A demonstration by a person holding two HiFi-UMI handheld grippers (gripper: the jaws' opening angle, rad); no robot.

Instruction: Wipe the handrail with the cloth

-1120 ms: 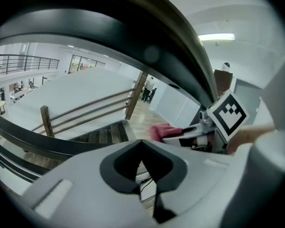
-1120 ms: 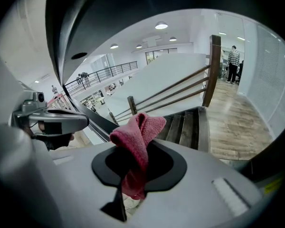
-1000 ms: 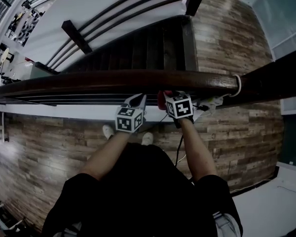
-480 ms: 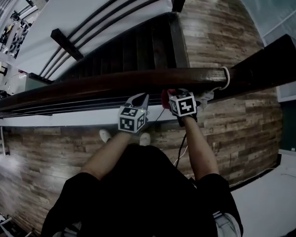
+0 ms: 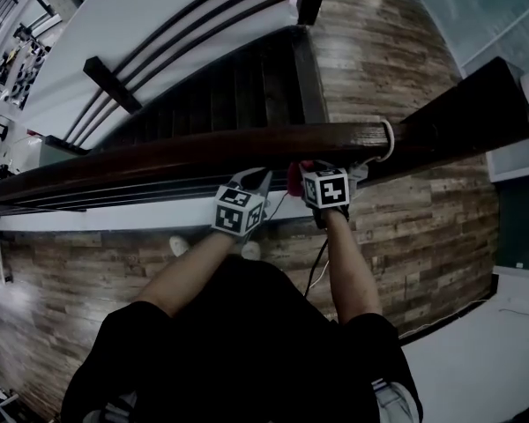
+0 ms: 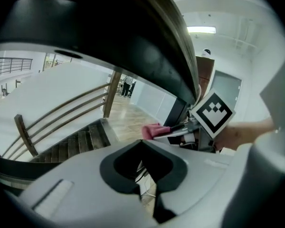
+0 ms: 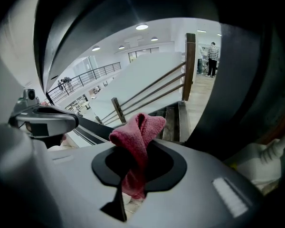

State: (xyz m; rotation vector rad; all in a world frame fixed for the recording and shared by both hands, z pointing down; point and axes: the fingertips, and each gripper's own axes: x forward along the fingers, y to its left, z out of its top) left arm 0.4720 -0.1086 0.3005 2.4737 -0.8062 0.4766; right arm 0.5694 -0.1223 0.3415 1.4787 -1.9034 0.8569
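The dark wooden handrail [image 5: 185, 152] runs across the head view from left to right. Both grippers sit just under its near side. My right gripper [image 5: 301, 173] is shut on a red cloth [image 5: 293, 177], held right beside the rail. In the right gripper view the cloth [image 7: 138, 136] sticks up, folded, from between the closed jaws of that gripper [image 7: 133, 172]. My left gripper [image 5: 251, 181] is beside it to the left, shut and holding nothing. In the left gripper view the left gripper [image 6: 143, 172] is under the rail [image 6: 147, 46], with the cloth [image 6: 154, 130] beyond.
A white ring [image 5: 387, 139] circles the rail near a dark post [image 5: 476, 104] on the right. A dark staircase [image 5: 229, 86] drops away beyond the rail, over wood plank floor [image 5: 423, 210]. A cable [image 5: 316, 271] hangs under the right gripper. People [image 7: 211, 56] stand far off.
Both grippers now sit a little nearer the white ring at the rail's right end. The view has shifted with them. The cloth stays pinched in the right gripper.
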